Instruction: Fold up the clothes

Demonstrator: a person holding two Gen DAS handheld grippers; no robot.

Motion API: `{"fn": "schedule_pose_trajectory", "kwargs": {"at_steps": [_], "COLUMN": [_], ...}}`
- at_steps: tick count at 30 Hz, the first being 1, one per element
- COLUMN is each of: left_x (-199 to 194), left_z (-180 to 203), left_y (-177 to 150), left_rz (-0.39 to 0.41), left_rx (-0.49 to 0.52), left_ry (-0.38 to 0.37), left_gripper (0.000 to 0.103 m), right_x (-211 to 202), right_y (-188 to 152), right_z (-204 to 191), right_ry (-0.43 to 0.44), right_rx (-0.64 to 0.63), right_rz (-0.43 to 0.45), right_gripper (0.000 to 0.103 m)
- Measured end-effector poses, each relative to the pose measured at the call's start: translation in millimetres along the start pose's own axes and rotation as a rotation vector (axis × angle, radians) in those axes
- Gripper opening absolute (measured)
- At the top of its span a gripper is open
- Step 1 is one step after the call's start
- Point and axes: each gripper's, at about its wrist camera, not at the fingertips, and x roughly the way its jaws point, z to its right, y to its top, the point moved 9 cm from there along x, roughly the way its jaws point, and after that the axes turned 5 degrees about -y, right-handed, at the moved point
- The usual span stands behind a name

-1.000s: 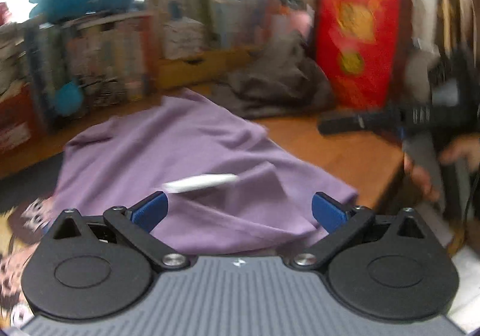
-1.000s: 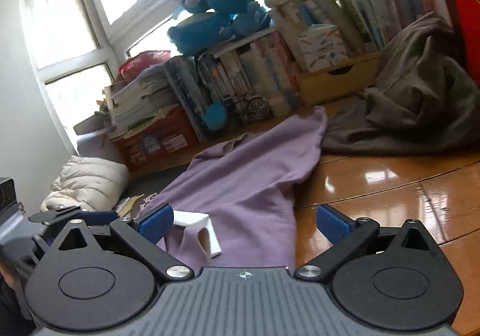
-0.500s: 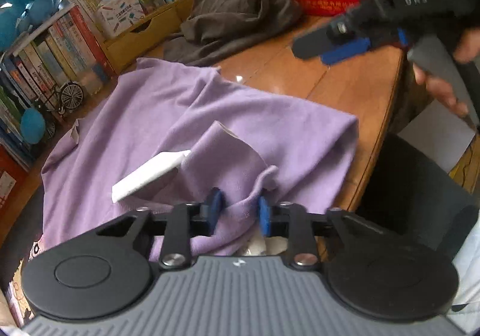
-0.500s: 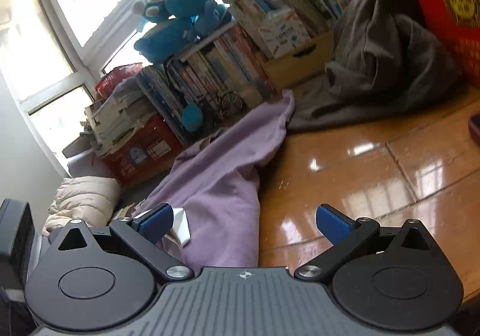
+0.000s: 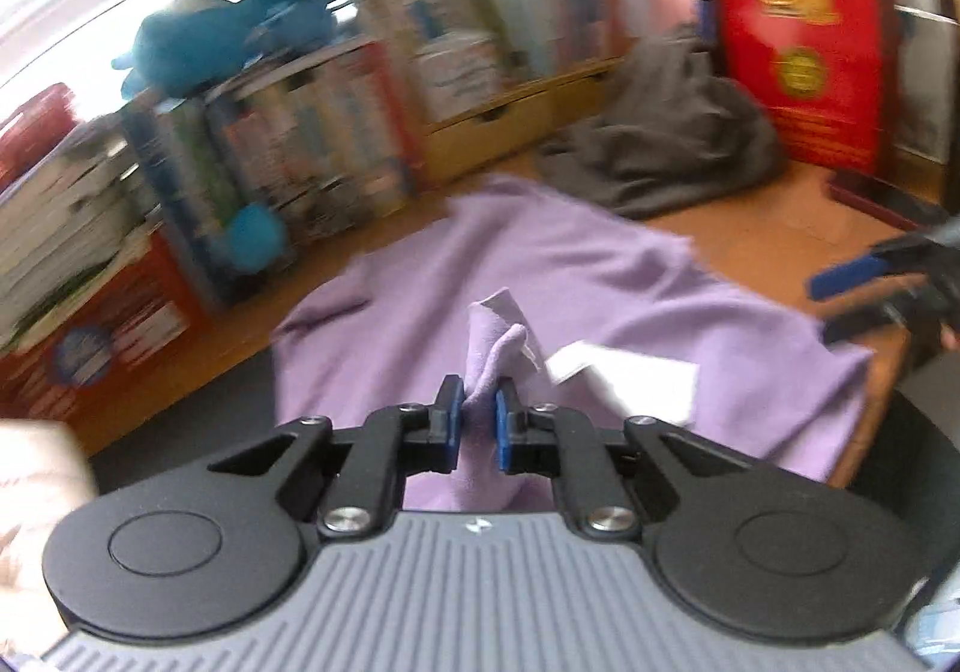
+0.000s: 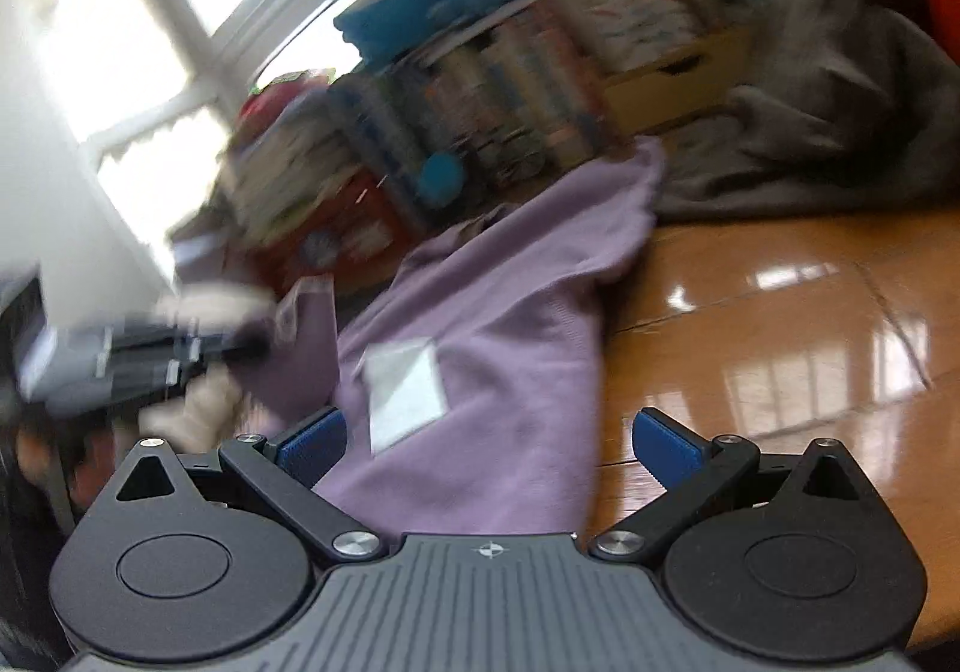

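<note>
Left gripper (image 5: 478,415): jaws have just been closing and now pinch a raised fold of the purple garment (image 5: 576,276). The fold sticks up between the blue pads (image 5: 454,408). Garment lies spread on the wooden table (image 6: 780,312), with a white tag (image 6: 405,393) on its near part. Right gripper (image 6: 489,441): fingers wide apart over the garment's near edge, nothing clamped. Grey garment (image 6: 840,132) is heaped beyond the purple one. Red box (image 5: 792,30) behind the grey heap carries gold print, too blurred to read. Book spines (image 5: 312,150) equally unreadable.
</note>
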Motion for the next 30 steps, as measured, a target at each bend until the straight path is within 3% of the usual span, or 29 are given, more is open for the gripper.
{"fn": "schedule_pose_trajectory", "kwargs": {"at_steps": [6,8,10,13,15,16,17,19,24,27,30], "left_x": [-14,-24,-37,-66,-86,-93,-95,-92,-46,-8,18], "left_z": [-48,-59,-80,-120,-134,-132,-124,-104,-38,-12,12], "left_y": [-41,-54,-63,-65,-61,-59,-56,-53,-41,-34,-28], "left_rz": [-0.056,-0.059,-0.060,-0.018,0.032,0.056,0.069,0.083,0.049,-0.022,-0.034], "left_rx": [-0.165,-0.192,-0.215,-0.291,-0.324,-0.314,-0.289,-0.224,-0.007,0.158,0.368], "left_ry": [0.081,0.112,0.186,0.312,0.322,0.302,0.284,0.243,0.115,0.136,0.096], "left_gripper": [0.013,0.014,0.020,0.018,0.018,0.031,0.044,0.098,0.102,0.100,0.094], "right_x": [18,23,27,29,31,32,34,36,36,35,33], "right_y": [-26,-31,-33,-33,-33,-33,-33,-32,-34,-35,-35], "right_z": [-60,-65,-67,-66,-64,-63,-62,-61,-63,-65,-67], "right_ry": [-0.040,-0.052,-0.062,-0.081,-0.094,-0.102,-0.110,-0.125,-0.133,-0.134,-0.118], "right_rx": [-0.432,-0.469,-0.475,-0.471,-0.472,-0.472,-0.473,-0.477,-0.494,-0.498,-0.488], "right_rz": [0.015,-0.004,-0.022,-0.035,-0.042,-0.046,-0.050,-0.054,-0.064,-0.070,-0.072], "right_gripper": [0.103,0.103,0.103,0.103,0.103,0.103,0.103,0.103,0.103,0.103,0.103]}}
